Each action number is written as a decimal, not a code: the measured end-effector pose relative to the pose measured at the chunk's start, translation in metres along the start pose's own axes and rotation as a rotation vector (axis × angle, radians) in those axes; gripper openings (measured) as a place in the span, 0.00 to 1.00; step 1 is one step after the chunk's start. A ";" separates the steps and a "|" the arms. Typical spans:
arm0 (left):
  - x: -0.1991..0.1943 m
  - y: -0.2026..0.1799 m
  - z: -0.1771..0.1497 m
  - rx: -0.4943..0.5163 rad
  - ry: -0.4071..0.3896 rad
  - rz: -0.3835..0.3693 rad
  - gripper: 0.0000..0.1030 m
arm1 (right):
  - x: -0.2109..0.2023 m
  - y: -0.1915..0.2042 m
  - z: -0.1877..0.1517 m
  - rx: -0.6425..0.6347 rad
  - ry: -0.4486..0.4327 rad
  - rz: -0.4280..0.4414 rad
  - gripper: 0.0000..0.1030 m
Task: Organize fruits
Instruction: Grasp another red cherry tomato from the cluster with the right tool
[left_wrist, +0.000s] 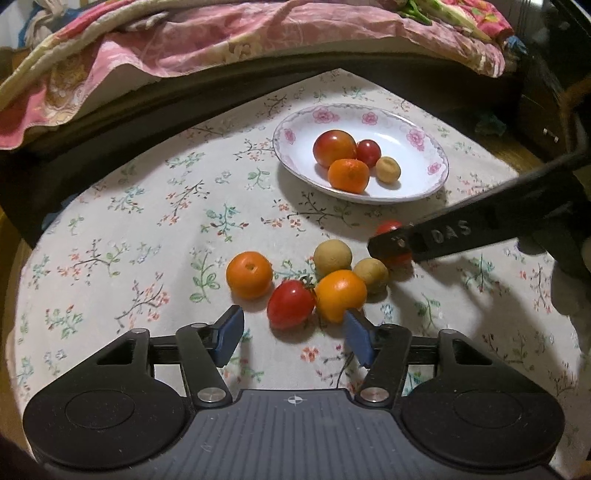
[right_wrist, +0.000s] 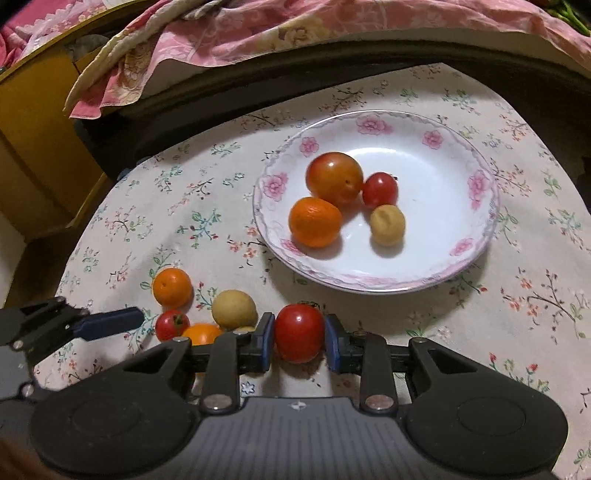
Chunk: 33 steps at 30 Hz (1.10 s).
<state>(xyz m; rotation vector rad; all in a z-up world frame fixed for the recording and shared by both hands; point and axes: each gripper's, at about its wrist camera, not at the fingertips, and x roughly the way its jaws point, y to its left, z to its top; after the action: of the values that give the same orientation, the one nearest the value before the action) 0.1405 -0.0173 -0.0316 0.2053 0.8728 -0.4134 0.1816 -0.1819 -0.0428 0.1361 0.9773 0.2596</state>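
Note:
My right gripper (right_wrist: 299, 341) is shut on a red tomato (right_wrist: 299, 332), low over the flowered cloth just in front of the plate (right_wrist: 280, 184). In the left wrist view the same gripper (left_wrist: 393, 243) comes in from the right and half hides that tomato (left_wrist: 388, 226). My left gripper (left_wrist: 293, 328) stands open, empty, just behind another red tomato (left_wrist: 291, 302) and an orange (left_wrist: 340, 295). A second orange (left_wrist: 249, 275) and two tan fruits (left_wrist: 332, 258) (left_wrist: 371, 275) lie loose close by. The plate (left_wrist: 424, 140) holds a large tomato (left_wrist: 334, 147), a small tomato, an orange and a tan fruit.
The round table carries a flowered cloth (left_wrist: 147, 240). Behind it runs a dark bed frame under pink bedding (left_wrist: 184, 44). A yellow cabinet (right_wrist: 33, 129) stands at the left. A blue finger (right_wrist: 110, 325) of my left gripper shows at the left of the right wrist view.

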 end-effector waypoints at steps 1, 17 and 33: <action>0.001 0.001 0.001 -0.003 -0.002 0.000 0.64 | -0.001 -0.001 -0.001 -0.003 0.003 0.000 0.31; -0.002 -0.014 0.003 0.064 0.015 -0.116 0.53 | -0.011 -0.009 -0.004 -0.017 0.013 -0.009 0.31; 0.010 -0.022 0.014 0.049 -0.010 -0.118 0.53 | -0.012 -0.017 -0.006 -0.012 0.028 -0.027 0.31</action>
<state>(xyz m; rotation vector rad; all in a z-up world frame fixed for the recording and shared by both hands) 0.1470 -0.0446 -0.0306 0.1969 0.8679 -0.5454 0.1723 -0.2015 -0.0403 0.1084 1.0049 0.2431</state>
